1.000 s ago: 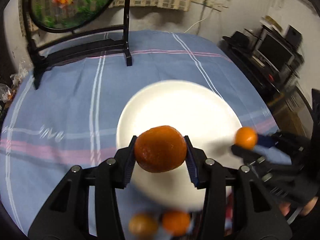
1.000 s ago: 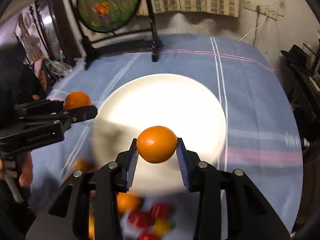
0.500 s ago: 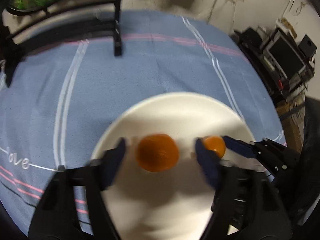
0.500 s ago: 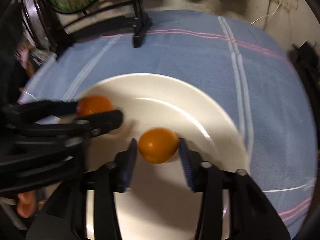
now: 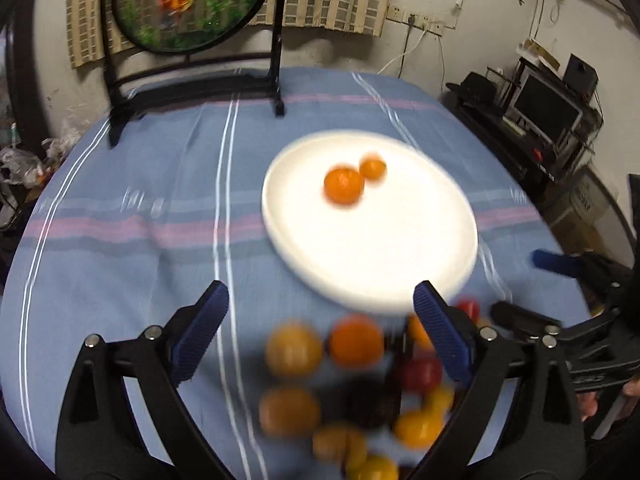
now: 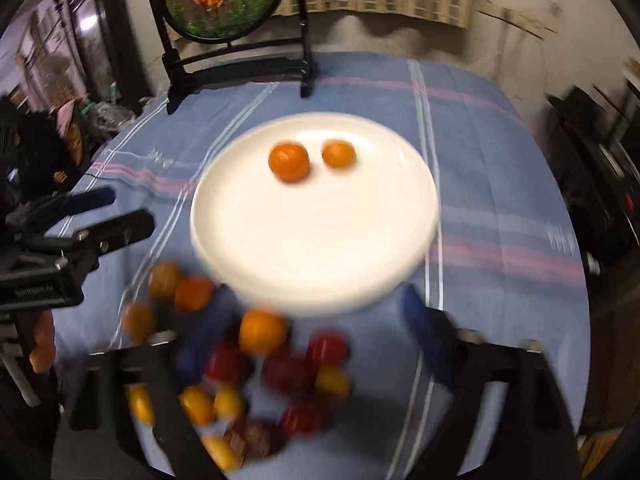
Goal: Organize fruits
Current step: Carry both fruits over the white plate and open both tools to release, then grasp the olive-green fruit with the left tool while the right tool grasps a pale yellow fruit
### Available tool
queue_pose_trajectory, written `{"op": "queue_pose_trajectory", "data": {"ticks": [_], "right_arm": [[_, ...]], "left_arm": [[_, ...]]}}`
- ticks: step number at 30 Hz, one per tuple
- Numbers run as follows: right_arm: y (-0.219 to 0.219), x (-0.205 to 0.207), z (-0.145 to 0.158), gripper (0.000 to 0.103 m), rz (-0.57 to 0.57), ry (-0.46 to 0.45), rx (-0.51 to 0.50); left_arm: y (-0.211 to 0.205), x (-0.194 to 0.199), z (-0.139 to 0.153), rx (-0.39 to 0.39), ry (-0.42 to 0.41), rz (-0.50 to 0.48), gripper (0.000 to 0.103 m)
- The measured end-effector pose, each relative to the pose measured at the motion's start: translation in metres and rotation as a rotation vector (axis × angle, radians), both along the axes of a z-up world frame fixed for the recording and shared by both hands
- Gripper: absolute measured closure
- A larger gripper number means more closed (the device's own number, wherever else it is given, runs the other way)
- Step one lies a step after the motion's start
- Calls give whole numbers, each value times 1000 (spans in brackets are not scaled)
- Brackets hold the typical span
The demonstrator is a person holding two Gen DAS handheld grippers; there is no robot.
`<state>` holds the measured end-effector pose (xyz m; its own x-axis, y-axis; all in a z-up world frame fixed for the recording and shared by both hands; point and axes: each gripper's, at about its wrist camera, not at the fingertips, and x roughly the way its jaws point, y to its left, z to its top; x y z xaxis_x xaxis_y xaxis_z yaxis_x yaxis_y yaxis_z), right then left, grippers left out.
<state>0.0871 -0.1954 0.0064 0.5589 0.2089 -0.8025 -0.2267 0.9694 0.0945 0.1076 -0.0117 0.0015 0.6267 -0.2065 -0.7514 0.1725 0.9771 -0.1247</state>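
Note:
A white plate [image 5: 400,264] [image 6: 320,248] sits on the blue tablecloth. Two oranges lie on its far part: a larger one [image 5: 343,186] [image 6: 289,161] and a smaller one [image 5: 373,168] [image 6: 339,153]. My left gripper [image 5: 320,330] is open and empty, pulled back over a blurred pile of loose fruit [image 5: 356,344] [image 6: 264,330] near the table's front edge. My right gripper [image 6: 316,338] is open and empty, also above the pile. Each gripper shows at the side of the other's view: the right one [image 5: 524,296] and the left one [image 6: 108,210].
A round fish painting on a black stand [image 5: 276,80] [image 6: 240,68] stands at the far edge of the table. Shelves with a monitor [image 5: 548,108] are to the right. The loose pile holds orange, yellow and red fruits.
Both grippers opened and let their oranges go onto the plate, then drew back toward the front of the table. The fruit pile has come into view below them.

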Motion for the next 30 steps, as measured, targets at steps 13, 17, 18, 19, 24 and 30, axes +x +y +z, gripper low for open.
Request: {"op": "queue_pose_trajectory", "data": {"ticks": [13, 17, 18, 19, 24, 30], "right_arm": [[-10, -64, -7, 4, -143, 23, 115], [0, -71, -11, 4, -120, 29, 68], [1, -73, -12, 4, -116, 27, 64], [2, -76, -12, 4, -108, 26, 58], [9, -109, -26, 8, -76, 22, 29], [24, -117, -48, 48, -16, 66, 73]], "left_arm": [[34, -75, -18, -27, 12, 64, 8], [35, -84, -26, -15, 30, 59, 8], [35, -85, -27, -13, 33, 57, 8], [34, -87, -27, -11, 34, 52, 8], [26, -106, -33, 25, 30, 2, 8], [25, -111, -46, 24, 69, -36, 8]]}}
